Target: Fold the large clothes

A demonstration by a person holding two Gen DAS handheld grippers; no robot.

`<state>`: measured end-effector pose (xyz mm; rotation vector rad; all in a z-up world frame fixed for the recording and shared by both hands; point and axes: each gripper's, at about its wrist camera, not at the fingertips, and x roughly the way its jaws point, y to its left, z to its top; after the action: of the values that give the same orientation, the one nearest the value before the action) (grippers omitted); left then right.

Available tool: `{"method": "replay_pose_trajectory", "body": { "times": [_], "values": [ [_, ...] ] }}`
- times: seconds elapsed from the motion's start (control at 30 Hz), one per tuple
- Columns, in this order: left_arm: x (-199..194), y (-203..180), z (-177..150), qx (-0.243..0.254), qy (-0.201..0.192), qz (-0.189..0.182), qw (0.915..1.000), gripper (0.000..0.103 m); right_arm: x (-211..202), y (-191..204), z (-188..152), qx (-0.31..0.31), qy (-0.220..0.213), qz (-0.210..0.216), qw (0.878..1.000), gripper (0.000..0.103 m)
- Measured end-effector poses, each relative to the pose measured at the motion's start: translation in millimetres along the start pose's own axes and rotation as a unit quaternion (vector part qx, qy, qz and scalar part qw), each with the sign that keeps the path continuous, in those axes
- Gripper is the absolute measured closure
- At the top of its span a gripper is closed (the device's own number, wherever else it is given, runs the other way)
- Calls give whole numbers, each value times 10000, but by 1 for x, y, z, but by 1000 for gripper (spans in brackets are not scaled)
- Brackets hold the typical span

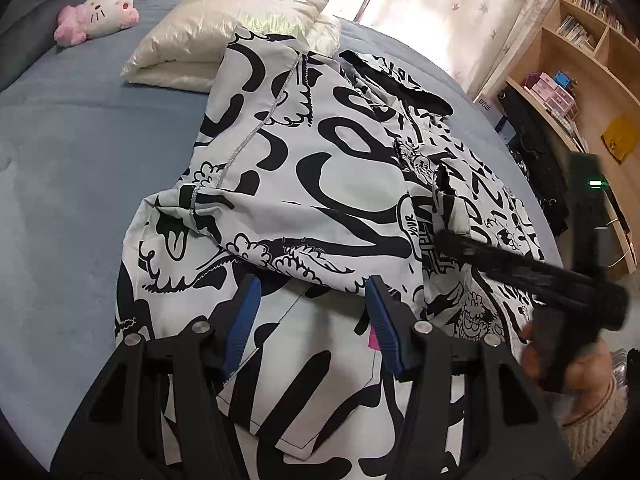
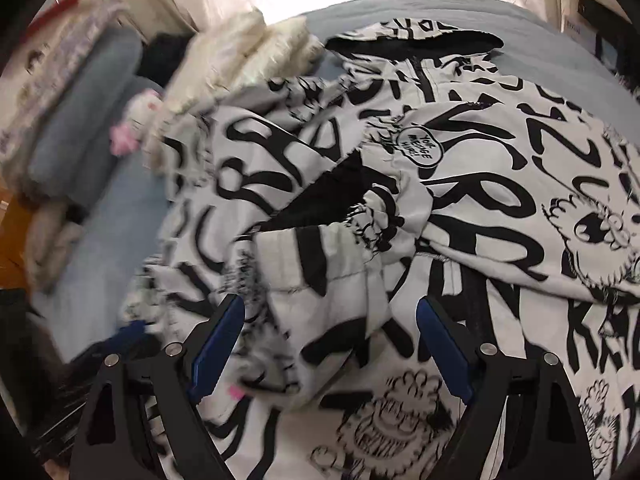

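A large white jacket with black graffiti print (image 1: 320, 184) lies spread and partly folded on a blue bed (image 1: 80, 152). My left gripper (image 1: 312, 312) is open just above the jacket's near part, with nothing between its blue pads. In the left wrist view the right gripper (image 1: 448, 236) reaches in from the right, its tips at a raised sleeve cuff (image 1: 448, 196). In the right wrist view the right gripper (image 2: 330, 336) is open, with the bunched sleeve (image 2: 332, 248) lying between and beyond its blue pads. The jacket (image 2: 500, 184) fills that view.
A folded cream puffy coat (image 1: 224, 32) lies at the jacket's far end. A pink and white plush toy (image 1: 100, 14) sits at the far left of the bed. A wooden bookshelf (image 1: 580, 60) stands to the right, curtains (image 1: 460, 0) behind.
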<state>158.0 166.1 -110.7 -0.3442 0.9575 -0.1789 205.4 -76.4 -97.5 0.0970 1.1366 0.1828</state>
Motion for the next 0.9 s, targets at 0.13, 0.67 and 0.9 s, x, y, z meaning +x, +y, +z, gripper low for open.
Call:
{"method": "replay_pose_trajectory", "body": {
  "times": [0.13,0.67,0.9],
  "values": [
    [-5,4,2,-22,-113,1,9999,52,15,14,6,-498,9,-431,9978,88],
    [-25,-1,21,118,-541,244,9982,52,-20,-113,18,771,-400,-701,9937,19],
    [7,18,95,491,-350,612,9963,52,-16,-152,19,1045,-424,-181,9935,18]
  ]
}}
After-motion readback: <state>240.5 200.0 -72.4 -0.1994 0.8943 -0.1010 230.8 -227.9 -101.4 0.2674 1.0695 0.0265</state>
